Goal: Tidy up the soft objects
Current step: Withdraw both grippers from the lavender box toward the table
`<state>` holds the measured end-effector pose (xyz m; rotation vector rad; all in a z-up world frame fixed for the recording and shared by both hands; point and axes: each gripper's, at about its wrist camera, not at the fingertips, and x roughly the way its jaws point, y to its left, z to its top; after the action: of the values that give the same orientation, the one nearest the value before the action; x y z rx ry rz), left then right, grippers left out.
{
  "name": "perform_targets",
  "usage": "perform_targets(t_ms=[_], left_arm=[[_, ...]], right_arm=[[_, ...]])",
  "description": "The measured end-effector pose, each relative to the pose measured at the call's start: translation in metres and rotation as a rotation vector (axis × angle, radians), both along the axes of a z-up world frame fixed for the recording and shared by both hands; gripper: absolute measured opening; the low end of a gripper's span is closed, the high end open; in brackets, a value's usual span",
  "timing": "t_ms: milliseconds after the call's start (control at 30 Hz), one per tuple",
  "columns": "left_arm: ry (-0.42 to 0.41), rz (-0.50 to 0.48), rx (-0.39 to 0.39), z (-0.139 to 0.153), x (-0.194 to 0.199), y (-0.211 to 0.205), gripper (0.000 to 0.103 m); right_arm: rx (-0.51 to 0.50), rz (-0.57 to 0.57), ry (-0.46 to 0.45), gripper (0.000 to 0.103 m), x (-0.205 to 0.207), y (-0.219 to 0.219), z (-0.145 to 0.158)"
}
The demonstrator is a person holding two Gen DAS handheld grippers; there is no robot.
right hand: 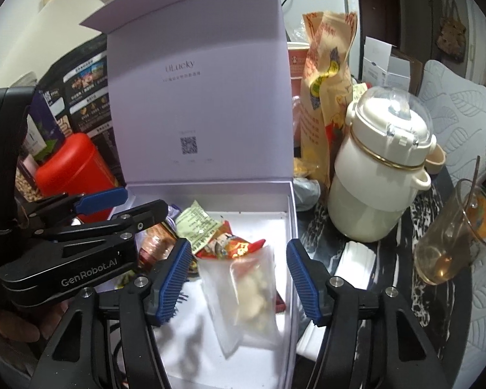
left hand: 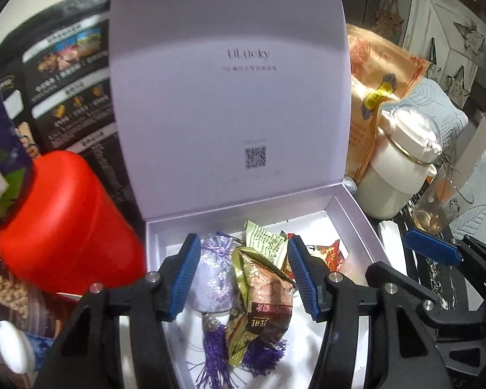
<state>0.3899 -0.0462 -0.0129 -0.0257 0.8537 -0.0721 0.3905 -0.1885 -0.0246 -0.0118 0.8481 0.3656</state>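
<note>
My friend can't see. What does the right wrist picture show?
An open pale lilac gift box holds a clear plastic pouch of white pieces and crinkly snack packets, with the right gripper open above them.

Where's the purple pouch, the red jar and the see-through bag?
purple pouch [left hand: 212, 278]: left wrist view, middle of its cloth body.
red jar [left hand: 64, 227]: left wrist view, its side.
see-through bag [right hand: 243, 295]: right wrist view, its middle.
</note>
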Motion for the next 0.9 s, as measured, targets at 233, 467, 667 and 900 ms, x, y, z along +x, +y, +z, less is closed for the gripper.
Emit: perform_targets(t_ms=[233,467,667,900], left_arm=[[-0.078,0.0,0.012,0.039,-0.023,0.004,0.055],[-0.149,-0.008,0.016,0.077,-0.054,0.007,0.055],[-0.216,-0.024,0.008,0.104,-0.086,0.006,0.055],[-0.278,-0.067,0.008,0.124,-0.125,0.004,0.055]], right_arm=[[0.008,-0.008,-0.062,0.061,-0.021,0.001,0.029],[0.018,-0.029,-0.123,0.061,-0.05,-0.005,0.06],[0.023,-0.05,-0.187,0.061,-0.078,-0.013,0.088],[0.023,-0.068,-0.255,0.064,-0.12,-0.019,0.111]])
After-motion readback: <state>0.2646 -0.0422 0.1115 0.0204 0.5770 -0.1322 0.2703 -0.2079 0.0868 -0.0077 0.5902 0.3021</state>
